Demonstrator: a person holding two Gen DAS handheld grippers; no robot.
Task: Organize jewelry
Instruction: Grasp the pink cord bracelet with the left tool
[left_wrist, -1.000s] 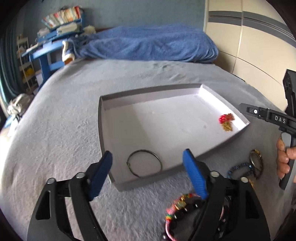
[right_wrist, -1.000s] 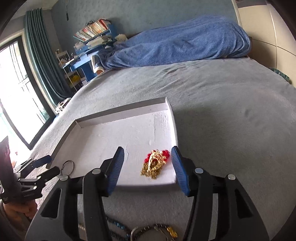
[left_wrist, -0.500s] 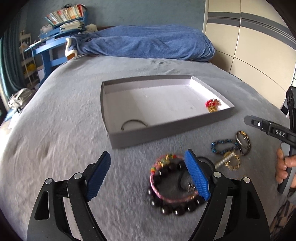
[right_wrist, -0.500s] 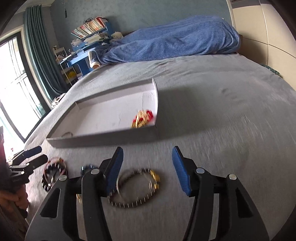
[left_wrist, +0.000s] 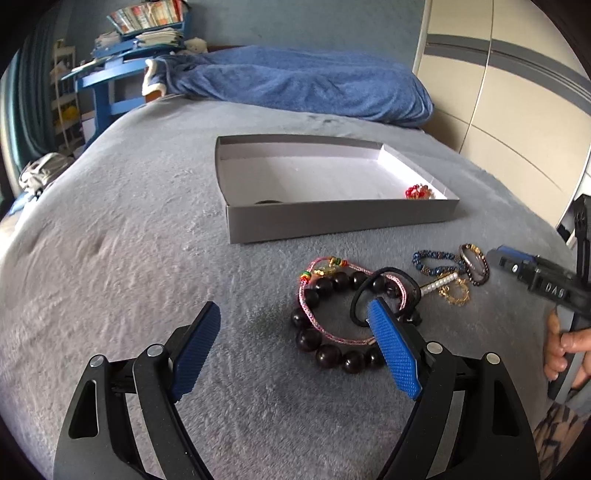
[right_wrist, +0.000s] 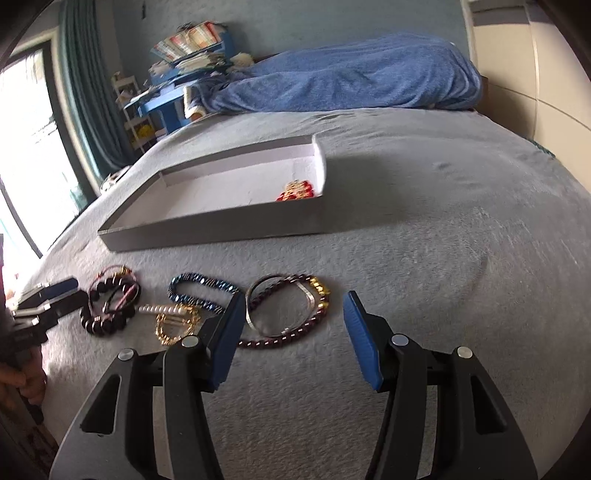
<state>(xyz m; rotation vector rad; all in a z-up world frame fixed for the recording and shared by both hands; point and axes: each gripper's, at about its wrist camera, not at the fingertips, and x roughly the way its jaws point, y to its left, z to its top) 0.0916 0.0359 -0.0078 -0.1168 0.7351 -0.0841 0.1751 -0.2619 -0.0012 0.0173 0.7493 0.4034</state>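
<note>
Grey fuzzy bedspread, blue blanket bunched at 12 o'clock. The shallow grey tray sits mid-bed with a red-and-gold piece in its 3 o'clock corner. Left gripper has its jaws spread wide with nothing in them, hovering near the dark bead bracelet and pink cord. Right gripper is gaping too, empty, above the maroon bead bracelet and silver bangle; a blue bracelet and gold chain lie at 9 o'clock.

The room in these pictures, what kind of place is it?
Most likely a bedroom in a home: the tray sits on a bed with a grey blanket, a blue duvet is heaped at its far end, and a cluttered blue shelf stands beside it.
</note>
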